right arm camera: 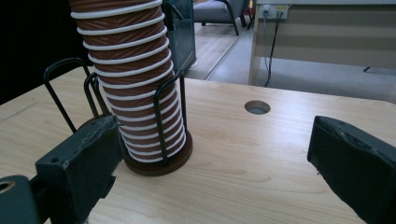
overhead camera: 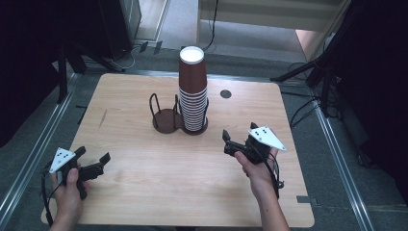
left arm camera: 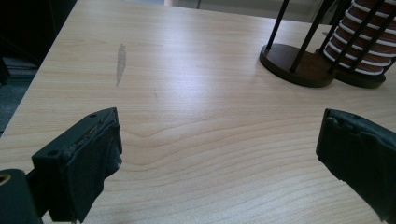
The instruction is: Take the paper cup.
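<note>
Standing at the centre of the high view, a stack of brown paper cups [overhead camera: 193, 91] rests upside down in the right-hand ring of a dark two-ring wire holder [overhead camera: 167, 118] on the wooden table [overhead camera: 144, 183]; the left-hand ring holds nothing. At lower left of that view the left gripper [overhead camera: 91, 161] sits in a hand [overhead camera: 67, 190] above the table, well apart from the holder, its jaws spread wide with bare wood between them. At centre right the right gripper [overhead camera: 231, 140] is carried by the other hand [overhead camera: 260, 171], near the stack but not touching it, jaws likewise parted and gripping nothing. In the right gripper view the stack [right arm camera: 135, 79] fills the upper left, just beyond the left jaw, and a round cable hole [right arm camera: 257, 107] lies at upper centre. In the left gripper view the holder [left arm camera: 299, 65] occupies the upper right corner, and a pale scuff [left arm camera: 121, 63] marks the wood at upper left.
</note>
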`<action>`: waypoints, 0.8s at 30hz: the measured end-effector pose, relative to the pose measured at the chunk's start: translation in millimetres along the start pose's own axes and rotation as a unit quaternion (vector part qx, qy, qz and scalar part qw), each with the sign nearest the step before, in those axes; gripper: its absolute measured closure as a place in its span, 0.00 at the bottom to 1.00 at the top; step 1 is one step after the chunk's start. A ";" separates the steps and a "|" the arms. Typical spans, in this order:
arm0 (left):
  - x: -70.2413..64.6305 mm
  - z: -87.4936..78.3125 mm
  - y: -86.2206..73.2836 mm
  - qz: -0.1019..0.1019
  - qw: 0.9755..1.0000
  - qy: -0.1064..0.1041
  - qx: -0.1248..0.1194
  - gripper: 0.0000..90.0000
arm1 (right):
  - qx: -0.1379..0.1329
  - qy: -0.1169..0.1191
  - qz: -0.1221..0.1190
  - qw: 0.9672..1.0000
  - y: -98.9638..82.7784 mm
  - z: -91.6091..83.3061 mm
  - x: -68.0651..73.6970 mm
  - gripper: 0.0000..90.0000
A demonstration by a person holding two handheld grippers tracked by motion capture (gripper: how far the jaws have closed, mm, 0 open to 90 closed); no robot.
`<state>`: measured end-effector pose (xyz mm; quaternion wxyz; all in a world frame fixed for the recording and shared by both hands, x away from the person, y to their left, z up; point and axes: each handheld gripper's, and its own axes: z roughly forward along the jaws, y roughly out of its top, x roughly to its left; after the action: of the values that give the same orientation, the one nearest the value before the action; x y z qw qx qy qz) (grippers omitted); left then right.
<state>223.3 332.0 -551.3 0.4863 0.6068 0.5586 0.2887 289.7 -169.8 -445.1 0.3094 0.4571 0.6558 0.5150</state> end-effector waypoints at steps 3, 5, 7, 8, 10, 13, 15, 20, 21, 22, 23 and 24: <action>0.1 -0.1 0.0 -0.001 1.000 -0.001 0.000 0.01 | 0.000 0.002 0.001 1.000 1.9 4.1 2.8 0.04; 0.2 -0.1 -0.1 -0.002 1.000 -0.001 -0.001 0.01 | 0.000 0.003 0.000 1.000 2.2 5.2 3.4 0.04; 0.2 0.0 -0.1 -0.002 1.000 -0.001 -0.001 0.01 | 0.000 0.002 0.001 1.000 3.4 7.8 6.1 0.04; 0.3 0.0 0.0 -0.002 1.000 -0.001 0.000 0.01 | 0.000 0.005 0.000 1.000 4.1 10.1 8.4 0.04; 0.3 0.0 0.0 -0.002 1.000 -0.001 0.000 0.01 | 0.000 0.006 0.000 1.000 4.6 12.5 10.4 0.04; 0.4 0.1 0.0 -0.003 1.000 -0.002 -0.001 0.01 | 0.001 0.007 0.002 1.000 5.3 14.7 12.5 0.04; 0.5 0.0 0.0 -0.003 1.000 -0.002 -0.001 0.01 | 0.000 0.009 0.003 1.000 7.3 17.7 15.0 0.03; 0.5 0.1 0.0 -0.003 1.000 -0.002 -0.001 0.01 | -0.002 0.012 0.002 1.000 11.2 20.8 19.5 0.03; 0.5 0.1 0.0 -0.003 1.000 -0.003 -0.001 0.01 | -0.003 0.015 0.003 1.000 13.0 21.9 21.4 0.03; 0.6 0.1 0.0 -0.003 1.000 -0.003 0.000 0.01 | -0.004 0.017 0.002 1.000 14.2 22.8 22.7 0.03; 0.6 0.1 0.0 -0.003 1.000 -0.003 0.000 0.01 | -0.003 0.017 0.002 1.000 14.9 23.3 23.6 0.03; 0.7 0.0 0.1 -0.003 1.000 -0.004 0.000 0.01 | -0.004 0.018 0.002 1.000 15.9 24.7 25.1 0.03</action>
<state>223.6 332.7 -551.4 0.4892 0.6061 0.5590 0.2846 306.0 -136.2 -435.1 0.2986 0.4479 0.6580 0.5267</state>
